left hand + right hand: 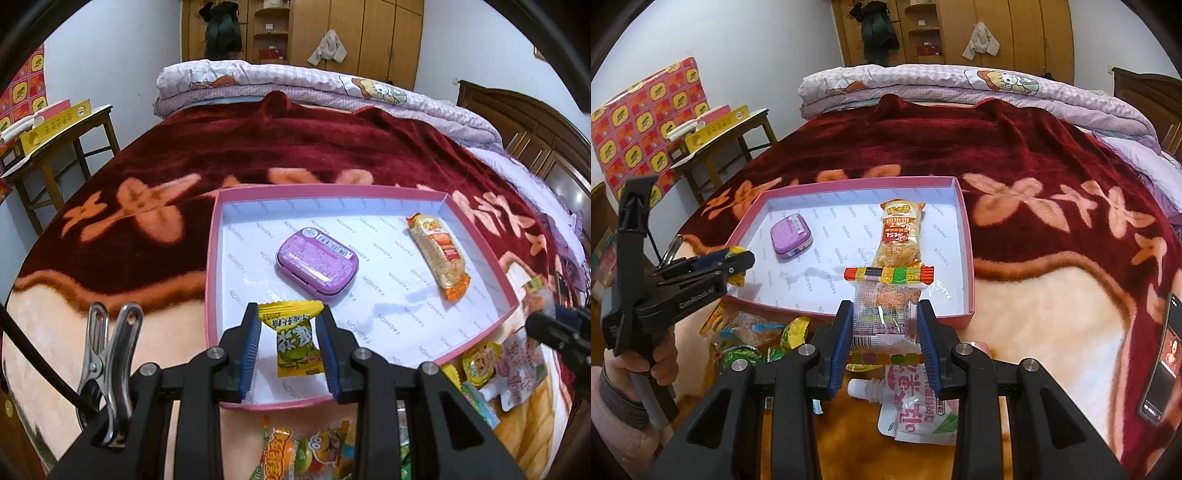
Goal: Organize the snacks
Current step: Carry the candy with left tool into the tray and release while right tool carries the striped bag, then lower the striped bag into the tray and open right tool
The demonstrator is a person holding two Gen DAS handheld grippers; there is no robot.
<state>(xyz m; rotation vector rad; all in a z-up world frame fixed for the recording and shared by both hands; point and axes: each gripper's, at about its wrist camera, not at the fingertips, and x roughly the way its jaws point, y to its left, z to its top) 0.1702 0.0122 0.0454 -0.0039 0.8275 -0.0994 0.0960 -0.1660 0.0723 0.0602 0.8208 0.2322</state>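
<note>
Left tool (290, 345), seen along its own two fingers, is clamped on a yellow wrapped candy (295, 338), its blue pads (250, 350) pressing the wrapper from both sides above the near left part of the pink box (212, 236); the lower black frame of the tool hides the box's near rim and part of the loose snacks (314, 450) below it. Right tool (884, 338) grips a clear packet with a rainbow strip (886, 295), held over the near edge of the same box; the packet's print is too blurred to read, and its lower end merges with the wrappers behind it. Inside the box lie a purple tin (317, 263) and an orange-ended cracker pack (439, 254), well apart, the tin toward the left and the pack toward the right wall. In the right wrist view the left tool appears at the left edge, angled downward toward the box, with a hand (661, 363) wrapped around its grip and a pale fuzzy sleeve cut off by the frame. Below the right tool a white spouted pouch (916, 410) lies on the blanket (258, 155), partly covered by the tool's fingers. A pile of small sweets (753, 339) sits just outside the box's near left corner, its items overlapping and hard to tell apart. A phone (1161, 358) is cropped at the right edge.
</note>
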